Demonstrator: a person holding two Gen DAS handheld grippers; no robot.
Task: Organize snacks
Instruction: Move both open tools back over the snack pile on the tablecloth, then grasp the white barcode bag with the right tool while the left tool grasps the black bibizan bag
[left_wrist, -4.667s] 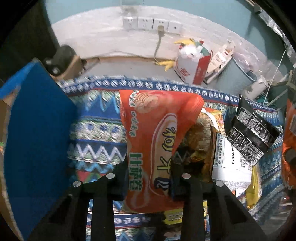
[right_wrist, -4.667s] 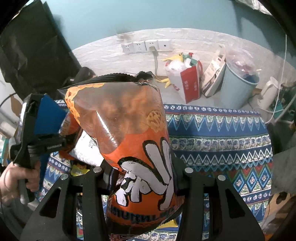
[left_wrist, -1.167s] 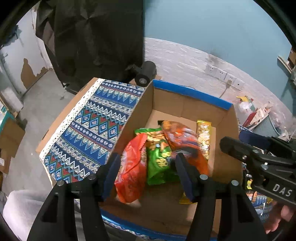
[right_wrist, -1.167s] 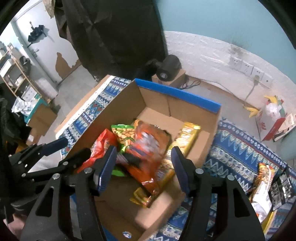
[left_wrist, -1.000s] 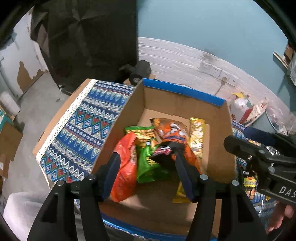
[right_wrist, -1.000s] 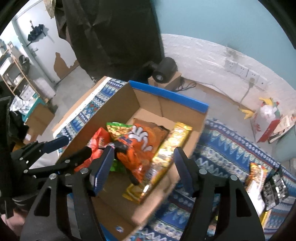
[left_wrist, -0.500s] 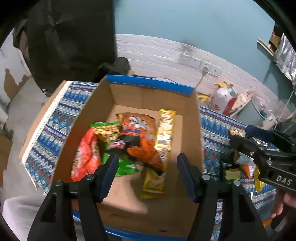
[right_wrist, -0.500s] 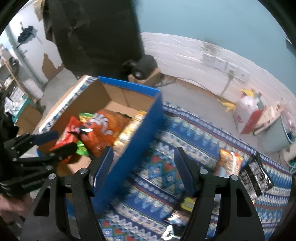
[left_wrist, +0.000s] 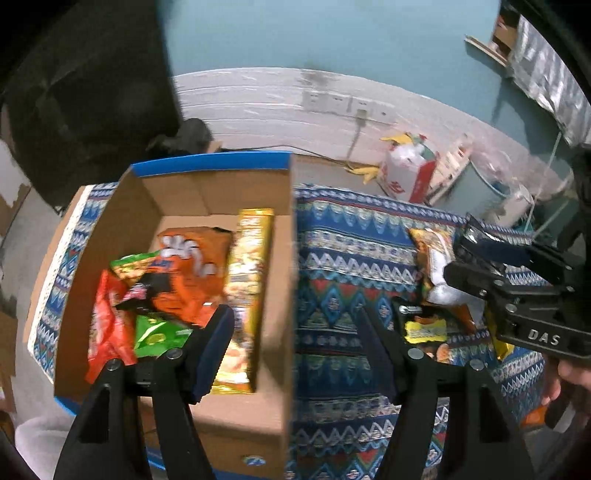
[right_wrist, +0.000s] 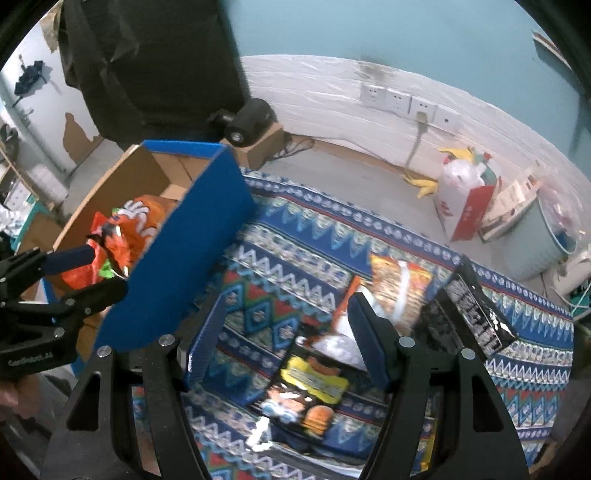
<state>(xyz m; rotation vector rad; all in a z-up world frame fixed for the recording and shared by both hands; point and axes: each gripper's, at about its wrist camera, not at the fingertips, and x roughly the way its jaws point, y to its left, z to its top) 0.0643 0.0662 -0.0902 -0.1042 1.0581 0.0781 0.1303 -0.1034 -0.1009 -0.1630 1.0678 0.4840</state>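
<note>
Overhead, both grippers (left_wrist: 295, 336) (right_wrist: 284, 332) (jaws apart, empty)

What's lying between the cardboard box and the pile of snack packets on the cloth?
Only bare patterned cloth separates the box from the snack packets, as the right wrist view shows.

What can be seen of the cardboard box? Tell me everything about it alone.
The cardboard box is open-topped, plain brown inside, blue on its outer walls and rim. It sits upright on the patterned cloth. Inside lie an orange bag, a red bag, green bags and a long gold pack along its right wall. No gripper touches it.
</note>
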